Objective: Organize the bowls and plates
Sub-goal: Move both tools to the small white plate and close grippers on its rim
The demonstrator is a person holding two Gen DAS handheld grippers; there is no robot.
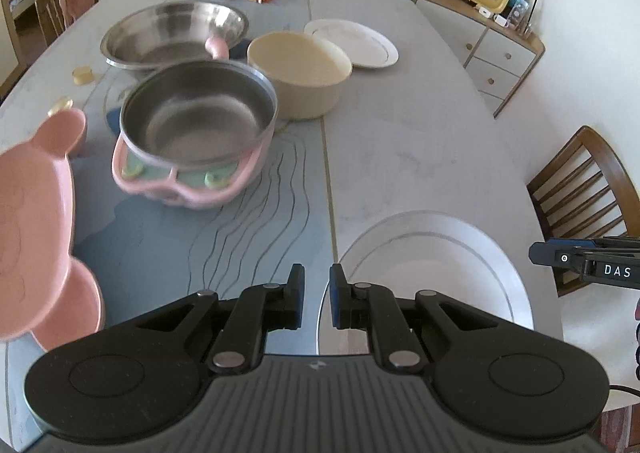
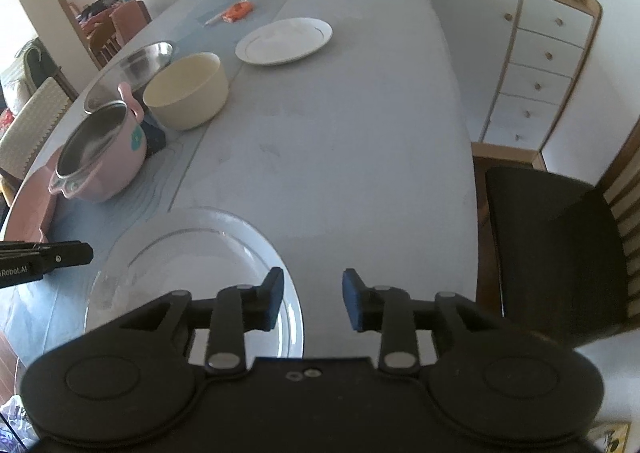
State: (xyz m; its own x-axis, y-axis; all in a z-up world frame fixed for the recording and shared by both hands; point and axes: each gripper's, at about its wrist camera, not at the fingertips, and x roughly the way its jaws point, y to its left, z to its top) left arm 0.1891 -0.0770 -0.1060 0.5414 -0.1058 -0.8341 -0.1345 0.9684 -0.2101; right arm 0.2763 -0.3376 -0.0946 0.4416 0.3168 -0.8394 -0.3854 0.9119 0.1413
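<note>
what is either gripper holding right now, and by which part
Nothing is held. The left gripper has its jaws nearly together with only air between them, and the right gripper stands open above the near white plate, which lies flat on the table.

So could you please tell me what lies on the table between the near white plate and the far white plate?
Nothing: the right wrist view shows only bare grey tabletop between the near white plate and the far white plate.

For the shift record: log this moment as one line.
left gripper: near shut, empty | right gripper: open, empty | large white round plate: flat on grey table, below both grippers | cream round bowl: untouched
</note>
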